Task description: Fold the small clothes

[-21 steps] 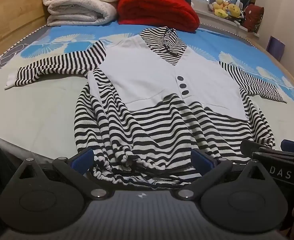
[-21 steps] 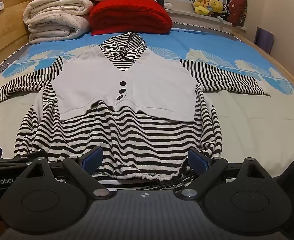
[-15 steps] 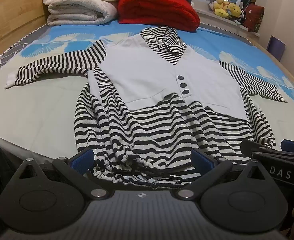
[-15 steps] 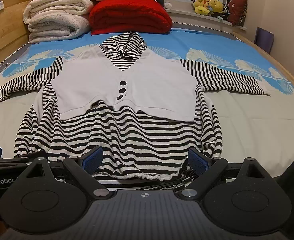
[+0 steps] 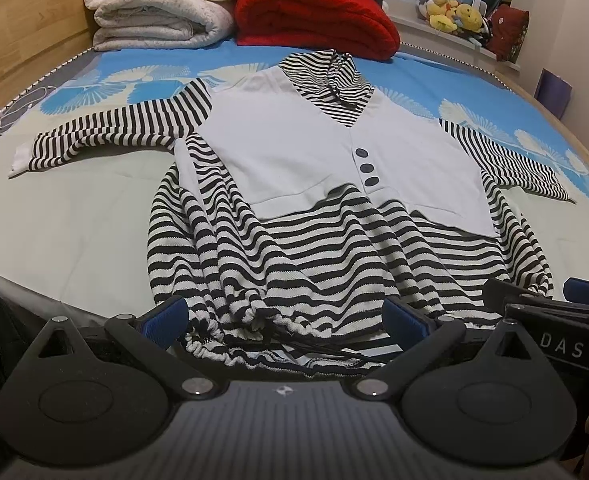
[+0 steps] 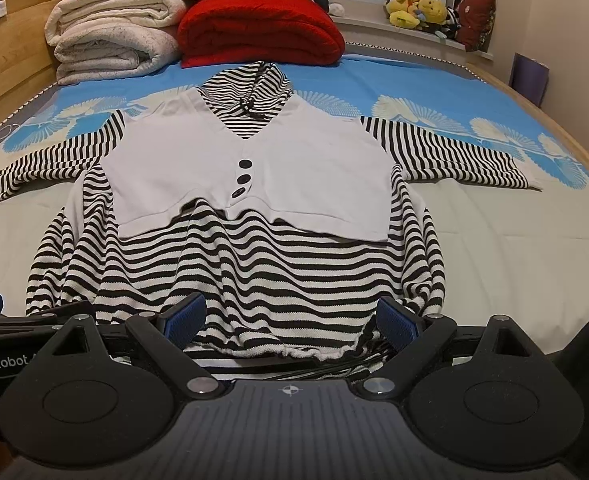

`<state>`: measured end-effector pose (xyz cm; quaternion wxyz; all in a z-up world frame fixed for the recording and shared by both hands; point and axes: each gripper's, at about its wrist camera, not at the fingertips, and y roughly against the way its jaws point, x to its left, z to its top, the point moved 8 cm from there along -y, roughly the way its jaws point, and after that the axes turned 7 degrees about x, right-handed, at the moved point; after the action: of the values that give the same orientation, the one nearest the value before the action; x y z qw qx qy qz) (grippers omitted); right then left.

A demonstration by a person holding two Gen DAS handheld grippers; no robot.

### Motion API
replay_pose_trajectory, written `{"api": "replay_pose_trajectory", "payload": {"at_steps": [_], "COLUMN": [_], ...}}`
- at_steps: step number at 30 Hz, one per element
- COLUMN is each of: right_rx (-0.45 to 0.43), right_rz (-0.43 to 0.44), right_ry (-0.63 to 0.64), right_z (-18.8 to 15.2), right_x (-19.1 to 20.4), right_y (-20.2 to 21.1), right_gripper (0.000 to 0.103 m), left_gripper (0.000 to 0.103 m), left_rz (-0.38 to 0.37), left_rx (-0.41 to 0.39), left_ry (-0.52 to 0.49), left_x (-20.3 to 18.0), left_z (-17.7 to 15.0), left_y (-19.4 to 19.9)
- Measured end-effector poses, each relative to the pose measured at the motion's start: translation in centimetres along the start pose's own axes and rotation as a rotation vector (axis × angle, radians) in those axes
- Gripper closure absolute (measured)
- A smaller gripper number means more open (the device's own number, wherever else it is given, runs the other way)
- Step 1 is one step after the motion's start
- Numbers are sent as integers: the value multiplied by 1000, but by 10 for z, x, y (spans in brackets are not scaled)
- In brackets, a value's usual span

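Observation:
A black-and-white striped top with a white vest front and dark buttons lies face up on the bed, sleeves spread to both sides; it also shows in the right wrist view. Its gathered drawstring hem bunches at the near edge. My left gripper is open, its blue pads on either side of the hem's left part. My right gripper is open over the hem's right part. The right gripper's body shows at the right of the left wrist view.
A blue-and-cream patterned sheet covers the bed. Folded white blankets and a red blanket are stacked at the far end. A wooden frame runs along the left. Plush toys sit on the windowsill.

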<state>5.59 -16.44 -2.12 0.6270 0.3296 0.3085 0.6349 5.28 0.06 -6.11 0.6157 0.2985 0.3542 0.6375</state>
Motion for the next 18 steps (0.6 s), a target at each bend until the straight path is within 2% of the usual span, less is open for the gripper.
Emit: {"api": "replay_pose_trajectory", "payload": {"at_steps": [18], "right_rx": [-2], "right_rz": [-16], "right_ry": [0], "right_z": [-4], "right_x": [4], "right_y": [-12], "right_gripper": [11], "left_gripper": [0], "left_rz": [1], "left_rx": [-1], "left_ry": [-1], "left_x": [0], "left_z": [-4], "left_y": [-10]}}
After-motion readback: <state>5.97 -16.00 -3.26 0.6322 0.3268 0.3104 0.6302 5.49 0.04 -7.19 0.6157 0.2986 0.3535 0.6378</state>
